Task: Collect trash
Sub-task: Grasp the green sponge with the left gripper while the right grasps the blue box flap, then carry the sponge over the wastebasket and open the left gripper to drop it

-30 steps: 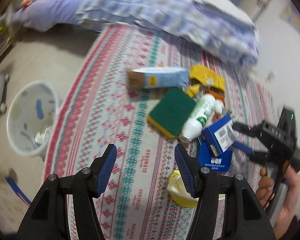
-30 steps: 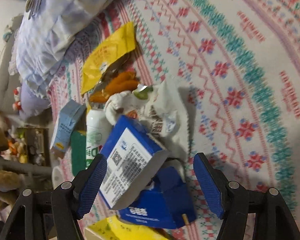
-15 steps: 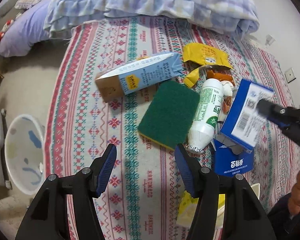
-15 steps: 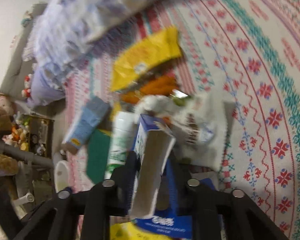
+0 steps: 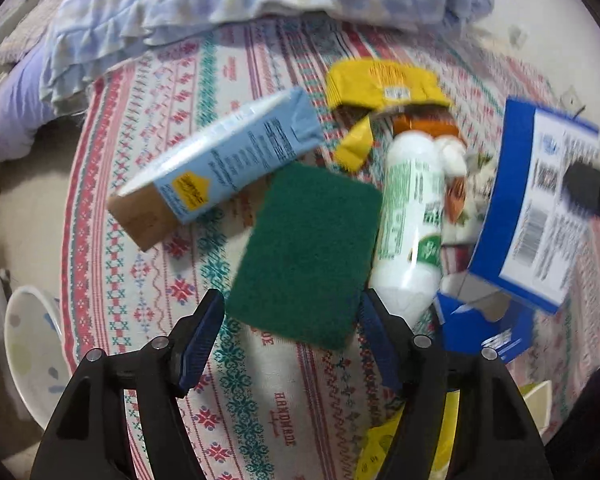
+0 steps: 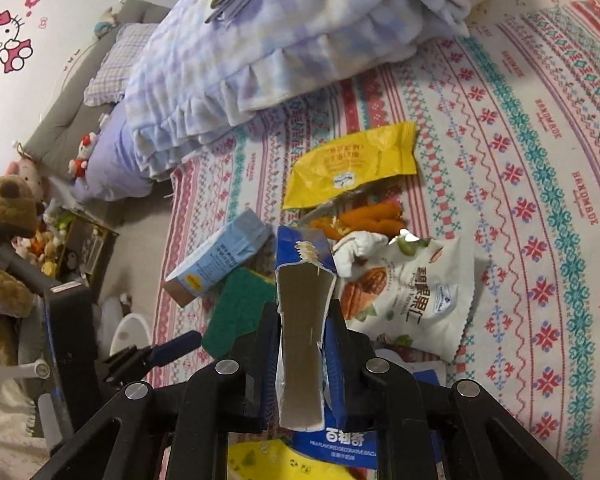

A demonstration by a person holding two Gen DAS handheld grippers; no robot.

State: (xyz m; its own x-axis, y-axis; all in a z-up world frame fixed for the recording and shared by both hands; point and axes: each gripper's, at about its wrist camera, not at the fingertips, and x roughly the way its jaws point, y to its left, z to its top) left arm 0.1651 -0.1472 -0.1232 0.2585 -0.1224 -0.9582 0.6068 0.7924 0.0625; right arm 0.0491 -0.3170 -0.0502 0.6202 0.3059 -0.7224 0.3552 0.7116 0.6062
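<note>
Right gripper (image 6: pixel 302 330) pinches a flattened blue-and-white carton (image 6: pixel 302 304), its torn end open, brown inside.

Soft indoor light — motion blur, fisheye-bent edges.

The right gripper (image 6: pixel 302 344) points forward and down, its jaws drawn close together and clamped flat against the two broad faces of an empty blue carton (image 6: pixel 302 320), which stands on edge between the pads and sticks out ahead of the fingertips. These jaws have just been closing on it. The left gripper (image 5: pixel 290 338) points steeply downward with its jaws spread wide; they have just been opening further, and the pads press on nothing. Its blue-padded fingers (image 5: pixel 202 334) stand well apart.
</note>
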